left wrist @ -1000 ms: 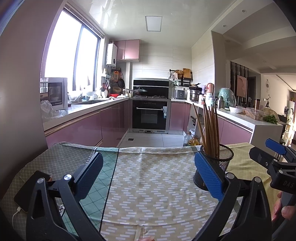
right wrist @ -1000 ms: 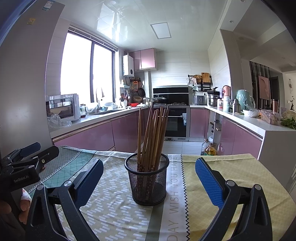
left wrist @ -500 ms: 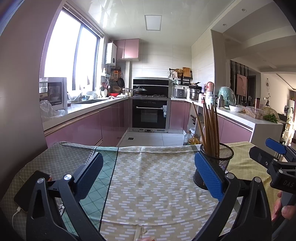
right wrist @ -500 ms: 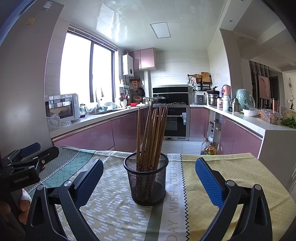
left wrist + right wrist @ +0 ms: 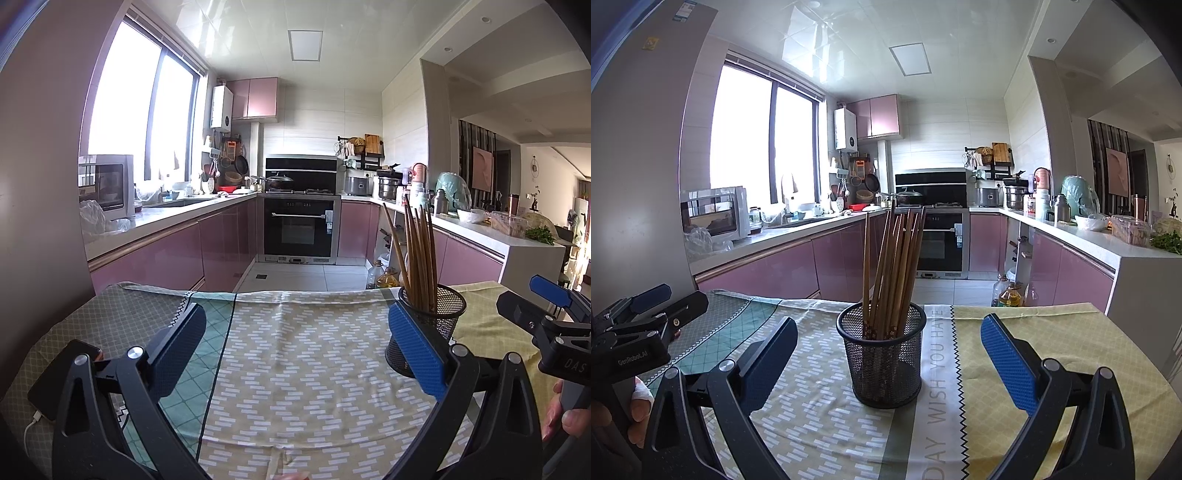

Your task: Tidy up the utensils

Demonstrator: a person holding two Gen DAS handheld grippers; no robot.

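Observation:
A black wire-mesh holder (image 5: pixel 884 354) stands upright on the tablecloth and holds several brown wooden chopsticks (image 5: pixel 892 266). My right gripper (image 5: pixel 886 350) is open, with the holder in front of it between the lines of its fingers. In the left wrist view the holder (image 5: pixel 432 325) sits to the right, partly behind the right finger. My left gripper (image 5: pixel 295 343) is open and empty over bare cloth. The right gripper (image 5: pixel 546 321) shows at the right edge of the left wrist view; the left gripper (image 5: pixel 639 325) shows at the left edge of the right wrist view.
A patterned tablecloth (image 5: pixel 303 354) covers the table, green at left, beige in the middle, yellow (image 5: pixel 1052 332) at right. A dark phone with a white cable (image 5: pixel 59 373) lies at the left edge. Pink kitchen cabinets and an oven (image 5: pixel 299 229) stand beyond the table's far edge.
Almost nothing: the views shift very slightly. Both grippers stay open and the holder has not moved.

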